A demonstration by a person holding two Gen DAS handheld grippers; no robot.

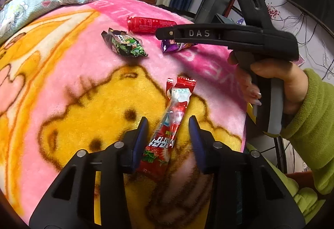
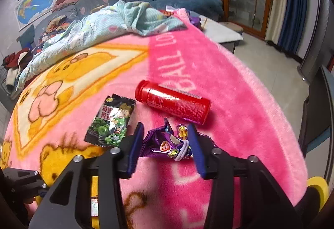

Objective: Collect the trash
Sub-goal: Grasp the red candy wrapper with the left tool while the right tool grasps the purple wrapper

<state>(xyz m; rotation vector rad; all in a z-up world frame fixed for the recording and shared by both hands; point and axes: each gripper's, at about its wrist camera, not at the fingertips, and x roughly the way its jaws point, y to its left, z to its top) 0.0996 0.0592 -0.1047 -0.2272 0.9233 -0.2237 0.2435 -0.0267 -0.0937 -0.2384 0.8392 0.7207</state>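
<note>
A long red candy wrapper [image 1: 174, 116] lies slantwise on the pink and yellow bear blanket [image 1: 62, 83]. My left gripper [image 1: 168, 123] straddles it with the jaws apart; a gap shows beside the right pad, so it stands open. A crumpled purple snack wrapper [image 2: 167, 143] fills the space between the blue pads of my right gripper [image 2: 165, 125], which touch both its ends. A red plastic bottle [image 2: 173, 102] lies on its side just beyond, and a black and green snack bag [image 2: 110, 121] lies to the left. In the left wrist view the purple wrapper [image 1: 175, 45] sits under the right gripper's finger [image 1: 187, 34].
A crumpled light blue cloth [image 2: 117, 22] lies at the blanket's far end. The blanket's right edge [image 2: 277, 116] drops to a tiled floor. A person's hand in a green sleeve [image 1: 313, 120] holds the right tool. A sofa with clothes [image 2: 87, 3] stands behind.
</note>
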